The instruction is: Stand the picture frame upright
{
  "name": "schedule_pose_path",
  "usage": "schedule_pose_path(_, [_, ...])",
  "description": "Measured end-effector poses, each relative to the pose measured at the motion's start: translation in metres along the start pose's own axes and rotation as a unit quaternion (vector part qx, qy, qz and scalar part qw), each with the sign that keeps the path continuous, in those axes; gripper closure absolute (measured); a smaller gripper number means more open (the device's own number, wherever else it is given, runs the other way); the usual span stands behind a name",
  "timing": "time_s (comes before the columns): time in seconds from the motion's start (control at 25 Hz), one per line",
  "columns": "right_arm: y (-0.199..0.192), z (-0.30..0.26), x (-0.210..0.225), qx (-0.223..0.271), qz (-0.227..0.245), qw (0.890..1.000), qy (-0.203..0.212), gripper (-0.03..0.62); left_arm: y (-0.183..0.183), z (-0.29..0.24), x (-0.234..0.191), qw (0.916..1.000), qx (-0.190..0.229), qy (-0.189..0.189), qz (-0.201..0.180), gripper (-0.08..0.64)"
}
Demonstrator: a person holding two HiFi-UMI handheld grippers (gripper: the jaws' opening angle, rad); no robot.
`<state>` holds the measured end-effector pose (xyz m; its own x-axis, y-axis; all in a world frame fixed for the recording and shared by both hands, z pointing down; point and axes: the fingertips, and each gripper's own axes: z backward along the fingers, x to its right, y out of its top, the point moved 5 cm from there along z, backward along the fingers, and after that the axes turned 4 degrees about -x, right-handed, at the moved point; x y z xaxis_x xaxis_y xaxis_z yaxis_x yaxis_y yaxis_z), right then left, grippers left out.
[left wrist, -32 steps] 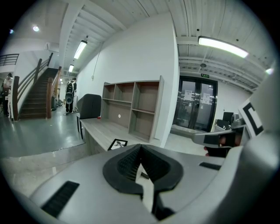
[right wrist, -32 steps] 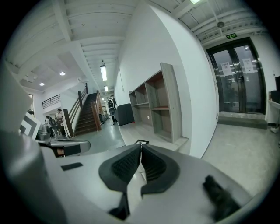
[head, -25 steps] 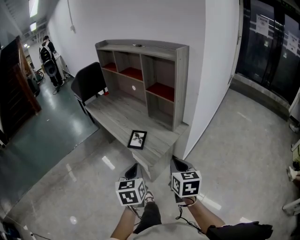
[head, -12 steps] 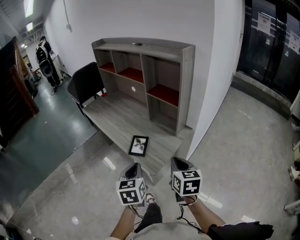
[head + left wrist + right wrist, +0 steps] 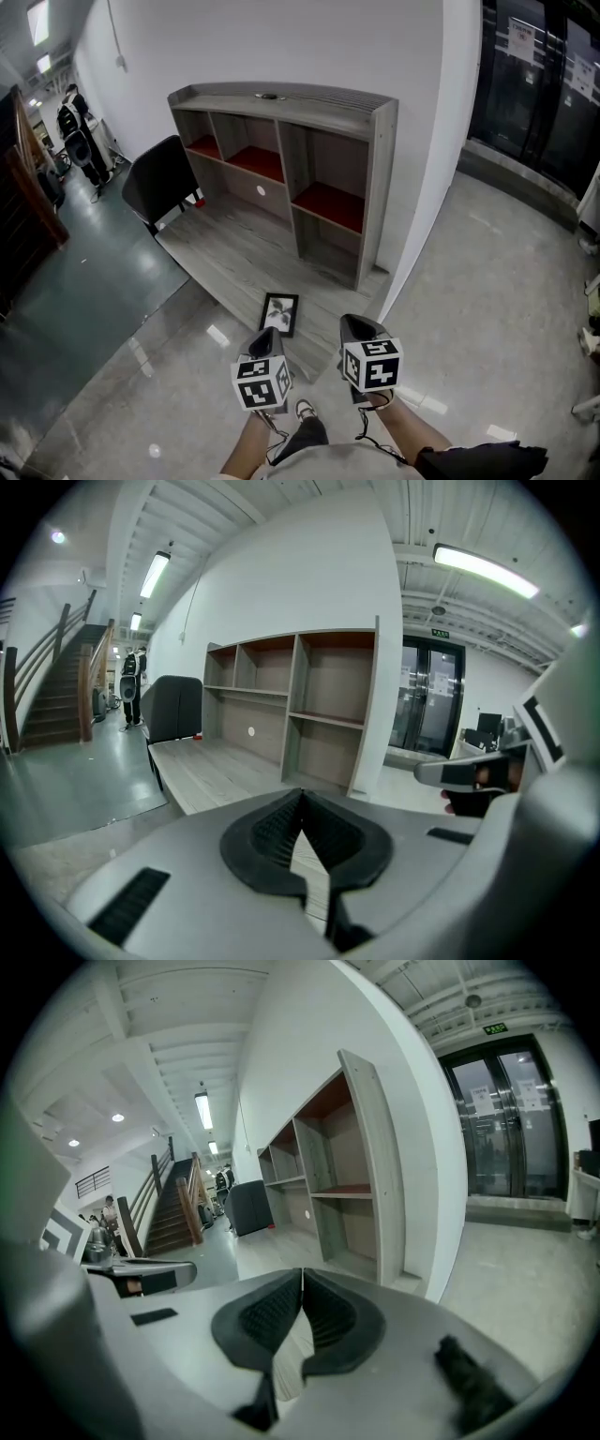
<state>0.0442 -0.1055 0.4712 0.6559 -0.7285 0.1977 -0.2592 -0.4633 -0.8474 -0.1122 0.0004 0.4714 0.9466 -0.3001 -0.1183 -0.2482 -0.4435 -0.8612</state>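
A small black picture frame (image 5: pixel 279 313) lies flat near the front edge of the grey wooden desk (image 5: pixel 225 248), just ahead of my grippers in the head view. My left gripper (image 5: pixel 267 336) is shut and empty, its tips close to the frame's near edge. To its right my right gripper (image 5: pixel 352 324) is also shut with nothing in it, short of the desk's right corner. In the left gripper view the jaws (image 5: pixel 301 793) meet at their tips, and the frame is hidden behind the gripper body. The right gripper view shows the jaws (image 5: pixel 302 1270) touching too.
A shelf unit (image 5: pixel 291 159) with red-floored compartments stands at the back of the desk against a white wall (image 5: pixel 281 42). A black chair (image 5: pixel 155 178) sits at the desk's left end. A person (image 5: pixel 75 127) stands far off on the left. Glass doors (image 5: pixel 544 84) are at the right.
Both grippers have come closer to the desk; the frame now lies just past the left gripper's tips. The jaws stayed shut.
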Motion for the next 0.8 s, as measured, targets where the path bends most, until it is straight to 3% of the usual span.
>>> schedule_pose_path(0.36, [0.027, -0.051, 0.007, -0.011, -0.01, 1.0, -0.012, 0.56, 0.029, -0.054, -0.02, 0.9997, -0.008, -0.023, -0.004, 0.548])
schedule_pose_path(0.8, [0.078, -0.119, 0.002, -0.006, 0.002, 1.0, -0.018, 0.56, 0.068, -0.111, -0.071, 0.9996, -0.003, -0.023, 0.013, 0.548])
